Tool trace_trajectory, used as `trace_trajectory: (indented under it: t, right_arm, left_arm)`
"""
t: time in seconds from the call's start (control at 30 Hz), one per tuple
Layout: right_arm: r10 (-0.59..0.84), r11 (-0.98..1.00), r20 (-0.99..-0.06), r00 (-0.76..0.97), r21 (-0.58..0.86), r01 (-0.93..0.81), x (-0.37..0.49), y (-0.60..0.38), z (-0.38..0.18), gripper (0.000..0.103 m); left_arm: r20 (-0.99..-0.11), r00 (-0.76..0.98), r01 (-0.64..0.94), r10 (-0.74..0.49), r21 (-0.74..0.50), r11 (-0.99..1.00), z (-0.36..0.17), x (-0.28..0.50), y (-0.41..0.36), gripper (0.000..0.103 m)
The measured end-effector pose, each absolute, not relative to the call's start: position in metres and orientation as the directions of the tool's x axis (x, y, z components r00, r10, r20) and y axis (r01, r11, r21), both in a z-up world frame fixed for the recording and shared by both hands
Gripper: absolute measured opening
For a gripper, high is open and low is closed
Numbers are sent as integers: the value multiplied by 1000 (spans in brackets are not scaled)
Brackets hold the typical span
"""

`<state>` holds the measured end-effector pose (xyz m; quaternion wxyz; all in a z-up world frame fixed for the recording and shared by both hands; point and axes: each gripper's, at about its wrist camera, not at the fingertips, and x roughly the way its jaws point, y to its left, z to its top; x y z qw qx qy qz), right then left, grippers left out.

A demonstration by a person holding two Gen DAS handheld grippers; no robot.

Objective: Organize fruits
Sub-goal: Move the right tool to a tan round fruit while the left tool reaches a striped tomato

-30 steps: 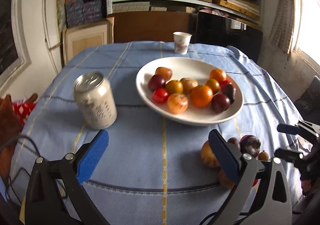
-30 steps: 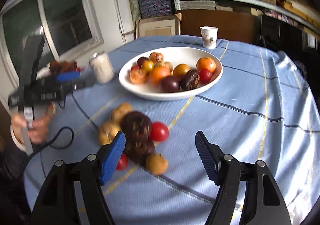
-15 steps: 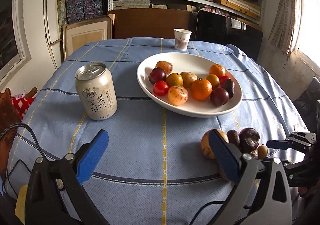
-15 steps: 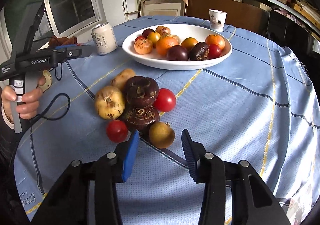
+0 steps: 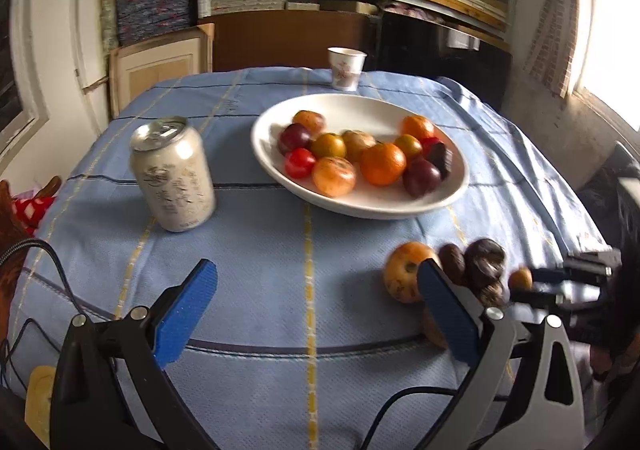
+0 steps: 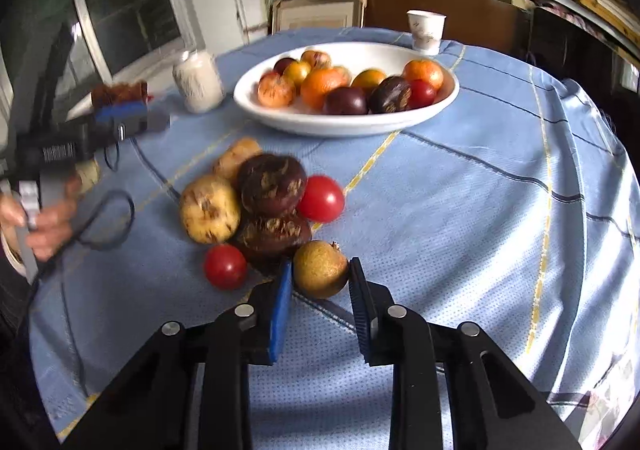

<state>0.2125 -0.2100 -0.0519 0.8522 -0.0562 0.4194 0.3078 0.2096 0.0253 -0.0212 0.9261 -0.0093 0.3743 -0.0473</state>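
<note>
Right tongs closing round brownish-yellow fruit; blue tablecloth, shelved room.

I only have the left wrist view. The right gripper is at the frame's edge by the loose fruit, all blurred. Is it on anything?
Observer: Yes. In the right wrist view the right gripper has just been closing, and its pads now appear to press both sides of the small yellow-brown fruit, which sits on the tablecloth.
Operator: Any red fruit nearby? I see none outside the bowl.
Observer: Two. The near red tomato lies just left of the gripper, and the far red tomato lies behind the gripped fruit.
</note>
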Motion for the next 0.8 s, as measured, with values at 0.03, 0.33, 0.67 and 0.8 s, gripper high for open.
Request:
trace_trajectory:
  t: [0.03,0.33,0.67,0.8]
  right_arm:
    - [489,808,-740,462,184,-560,214,-214,-50,29]
    - [558,809,-694,455,334,-484,220,-240,-44,29]
    - [569,803,-698,436,354,-480,220,-240,-45,29]
    - [573,799,-695,434,359,-482,220,-240,-45,29]
  left_arm:
    - [-696,708,114,-118,-52,992,-22,208,20,98]
    - [-708,676,371,-203,89,924,-37,187,-41,78]
    - [-761,582,443,-285,3,897,-50,194,-46,50]
    - [-773,562,467,-296,1,884,-54,194,-50,50]
